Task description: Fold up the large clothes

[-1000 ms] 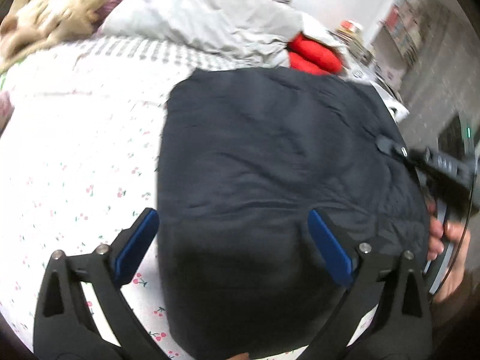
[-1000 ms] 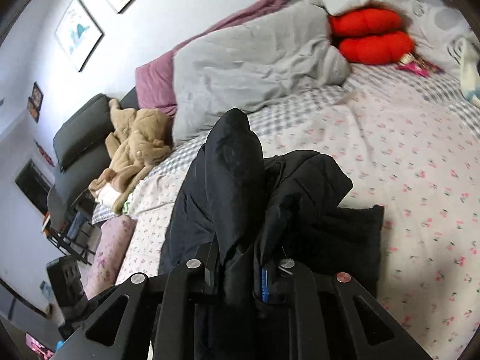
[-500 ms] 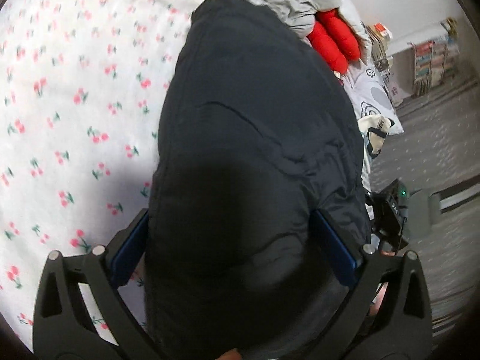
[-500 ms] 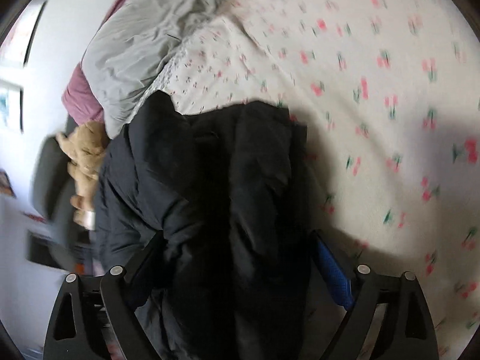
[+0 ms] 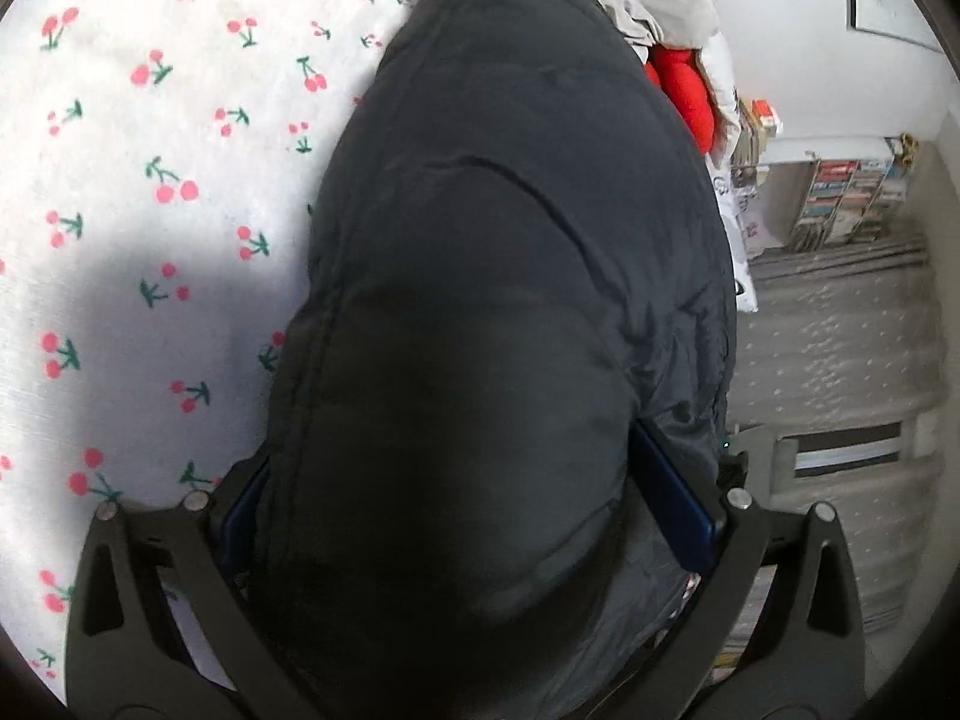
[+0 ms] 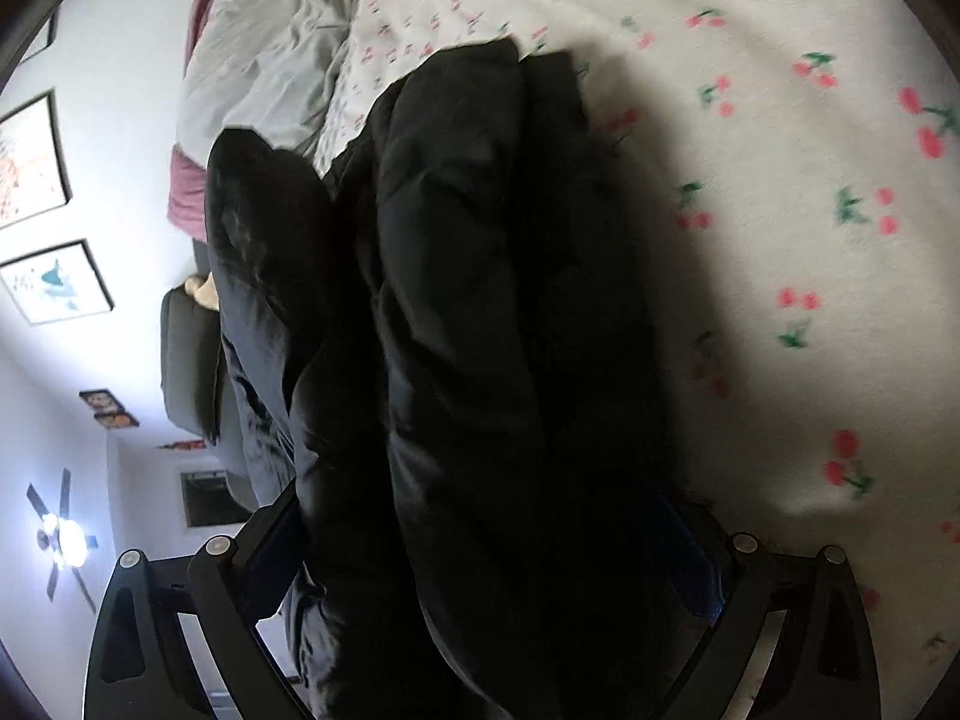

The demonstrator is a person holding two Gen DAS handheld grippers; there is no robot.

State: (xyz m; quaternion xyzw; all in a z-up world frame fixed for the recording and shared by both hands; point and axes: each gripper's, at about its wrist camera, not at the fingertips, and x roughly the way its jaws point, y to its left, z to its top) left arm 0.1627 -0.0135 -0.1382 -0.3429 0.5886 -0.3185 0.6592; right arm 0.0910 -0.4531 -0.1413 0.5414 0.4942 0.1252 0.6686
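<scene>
With the folded black jacket lying along the edge of the bed, the left gripper stands wide around its bulk while the right gripper is opening around it without pinching, so both should draw back gently and leave the fold flat.

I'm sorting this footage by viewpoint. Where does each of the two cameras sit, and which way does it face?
Left wrist: on the left gripper, looking forward and down along its fingers over the dark jacket and the cherry-print bedsheet; only the gripper's own fingers show.
Right wrist: on the right gripper, facing along the jacket toward the grey duvet and wall pictures; its jaws are opening around the fabric.
Shared: the jacket between the fingers, and the bedsheet.
</scene>
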